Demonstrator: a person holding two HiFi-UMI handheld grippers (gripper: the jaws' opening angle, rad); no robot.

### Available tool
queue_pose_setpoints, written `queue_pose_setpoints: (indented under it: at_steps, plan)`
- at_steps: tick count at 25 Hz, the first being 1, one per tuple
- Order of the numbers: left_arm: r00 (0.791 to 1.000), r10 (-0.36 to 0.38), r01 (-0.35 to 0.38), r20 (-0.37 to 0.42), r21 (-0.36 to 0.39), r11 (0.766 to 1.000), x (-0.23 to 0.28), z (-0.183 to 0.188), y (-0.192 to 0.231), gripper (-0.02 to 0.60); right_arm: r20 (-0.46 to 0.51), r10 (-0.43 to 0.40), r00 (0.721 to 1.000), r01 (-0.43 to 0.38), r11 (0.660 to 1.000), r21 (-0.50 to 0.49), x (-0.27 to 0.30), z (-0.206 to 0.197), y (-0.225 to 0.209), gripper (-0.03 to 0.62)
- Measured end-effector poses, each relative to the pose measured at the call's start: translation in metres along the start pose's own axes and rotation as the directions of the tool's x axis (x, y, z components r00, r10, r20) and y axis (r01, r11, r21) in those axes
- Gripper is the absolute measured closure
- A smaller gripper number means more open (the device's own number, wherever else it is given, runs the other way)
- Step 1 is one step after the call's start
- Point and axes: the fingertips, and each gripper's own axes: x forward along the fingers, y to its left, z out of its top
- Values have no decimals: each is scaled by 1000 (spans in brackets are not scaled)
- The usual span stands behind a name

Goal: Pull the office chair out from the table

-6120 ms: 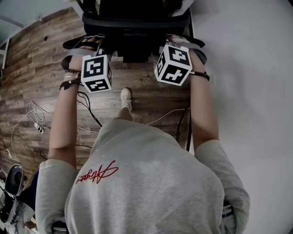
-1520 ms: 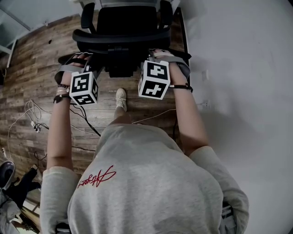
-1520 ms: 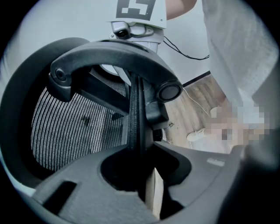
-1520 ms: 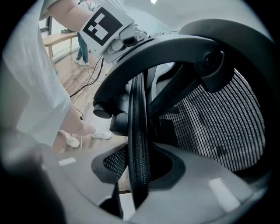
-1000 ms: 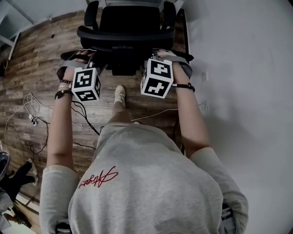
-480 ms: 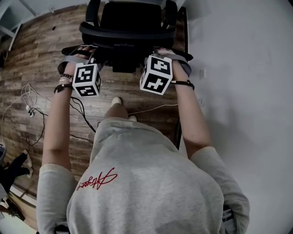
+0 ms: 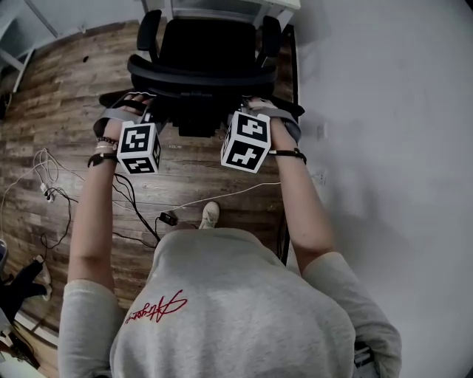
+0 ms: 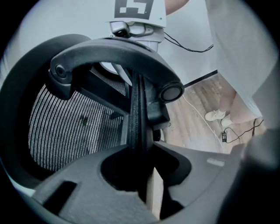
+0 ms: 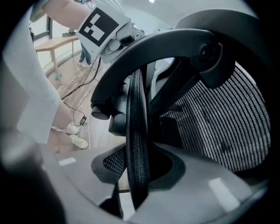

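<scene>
- The black mesh-backed office chair (image 7: 211, 44) stands on the brown plank floor (image 7: 66, 96) at the far middle of the scene. Its seat faces the white table (image 7: 229, 6) at the far edge, and a pale wall (image 7: 384, 111) runs along its right.
- The left gripper (image 8: 141, 175) is clamped narrow on the thin backrest rim (image 8: 135, 109) at the chair's left side, with the mesh edge running straight between its jaws.
- The right gripper (image 9: 139, 183) grips the same rim on the right side (this stretch looks thicker and netted), jaws pressed against it.
- Both marker cubes sit just near of the backrest, level with each other.
- Thin cables (image 7: 133, 196) trail over the floor to the near left, and one white shoe (image 7: 211, 214) is planted between the person's arms.
</scene>
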Motion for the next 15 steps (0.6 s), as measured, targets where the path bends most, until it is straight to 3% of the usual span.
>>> queue_pose_setpoints:
  at_steps: [15]
  plan:
    - [1000,-1,0,24,22,1000,-50,3,-50,492,-25,-6,1000,7,999,40,-33,24,62,471]
